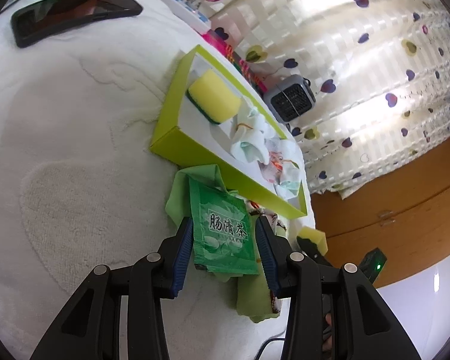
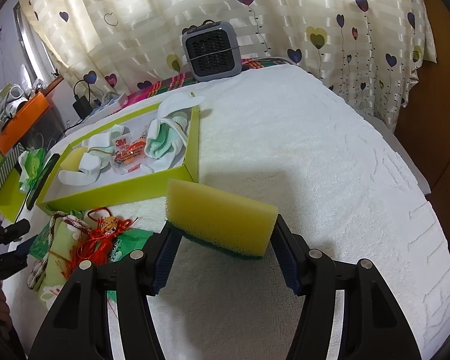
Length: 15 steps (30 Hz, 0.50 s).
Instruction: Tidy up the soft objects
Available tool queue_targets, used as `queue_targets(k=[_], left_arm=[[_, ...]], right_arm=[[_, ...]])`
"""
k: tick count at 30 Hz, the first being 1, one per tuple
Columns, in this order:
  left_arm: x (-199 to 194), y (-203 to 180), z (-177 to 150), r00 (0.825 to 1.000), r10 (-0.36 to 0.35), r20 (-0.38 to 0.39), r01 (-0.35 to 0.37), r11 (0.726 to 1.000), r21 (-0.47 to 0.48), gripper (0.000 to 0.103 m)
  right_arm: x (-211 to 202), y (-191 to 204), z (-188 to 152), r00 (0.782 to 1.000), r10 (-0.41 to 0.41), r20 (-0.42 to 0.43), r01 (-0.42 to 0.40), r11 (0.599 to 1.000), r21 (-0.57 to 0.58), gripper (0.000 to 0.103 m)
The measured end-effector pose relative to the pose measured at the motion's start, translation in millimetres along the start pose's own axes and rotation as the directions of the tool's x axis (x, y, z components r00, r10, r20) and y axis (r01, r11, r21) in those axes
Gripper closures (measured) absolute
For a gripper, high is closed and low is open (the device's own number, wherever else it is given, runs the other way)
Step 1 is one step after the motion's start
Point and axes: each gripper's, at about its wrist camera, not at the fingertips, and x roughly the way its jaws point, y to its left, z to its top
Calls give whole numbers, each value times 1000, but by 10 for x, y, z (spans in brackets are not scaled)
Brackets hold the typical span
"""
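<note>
A: What do the right tongs (image 2: 222,241) hold?

B: A yellow sponge (image 2: 220,214), clamped between the pads, above the white towel-covered worktop (image 2: 315,165), just beside the lime box (image 2: 117,193).

A: And the left tongs (image 1: 225,244)?

B: A green sachet (image 1: 223,229) sits between them; it looks gripped, though contact is hard to see.

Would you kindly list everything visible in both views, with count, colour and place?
sponge: 2, yellow-green; one in right gripper, one in tray
tray: 1, lime; on towel
socks: several, white-mint; in tray
3M packet: 1, clear-orange; in tray
sachet: 1, green; in left gripper
cloth: 1, pale green; under sachet
tassel: 1, red; on cloth
phone: 1, black; on towel
fan: 1, grey; by curtain
towel: 1, white
left gripper: black, shut on sachet
right gripper: black, shut on sponge
</note>
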Motion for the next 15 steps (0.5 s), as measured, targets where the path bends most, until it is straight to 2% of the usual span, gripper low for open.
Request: queue_targets(k=[4,10,15], left_arm=[[-29,-76,18,999,-29,17,28,999,28,64],[35,-80,26,997,-69,-17,69,997,31,67],[97,3,76,999,-35,-18,35,999,4,67]], right_arm=[[10,-9,4,1000,0,0,0,1000,7,42],[27,-20,16,1000,0,-1,0,1000,9,42],[18,-18,13,1000,1,3,-1,1000,9,42]])
